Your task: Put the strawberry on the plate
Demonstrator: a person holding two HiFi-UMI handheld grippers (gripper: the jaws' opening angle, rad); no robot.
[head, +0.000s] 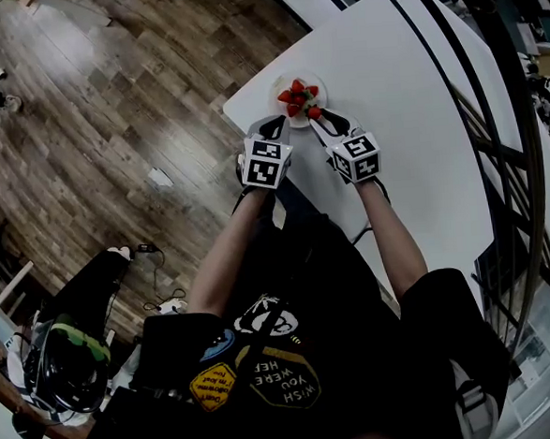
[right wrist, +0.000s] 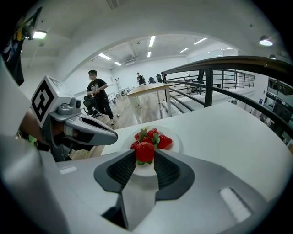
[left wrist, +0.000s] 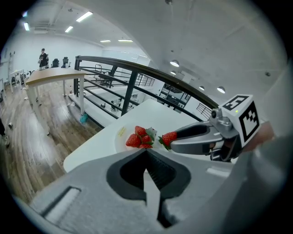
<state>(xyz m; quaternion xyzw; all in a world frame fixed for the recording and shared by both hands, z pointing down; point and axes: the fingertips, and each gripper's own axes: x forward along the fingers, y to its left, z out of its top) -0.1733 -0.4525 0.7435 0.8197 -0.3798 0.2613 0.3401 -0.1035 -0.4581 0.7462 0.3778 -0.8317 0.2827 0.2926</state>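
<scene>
One strawberry pinched in the right gripper, perhaps three more on the plate; left gripper pressed together.

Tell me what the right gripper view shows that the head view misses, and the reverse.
Only the right gripper view: a close look at the right tool with its jaws clamped on a strawberry, plus ceiling lights. Only the head view: the person's forearms, black printed T-shirt and the right tool's marker cube. Both: the white table, the plate with other strawberries, and the left tool.
</scene>
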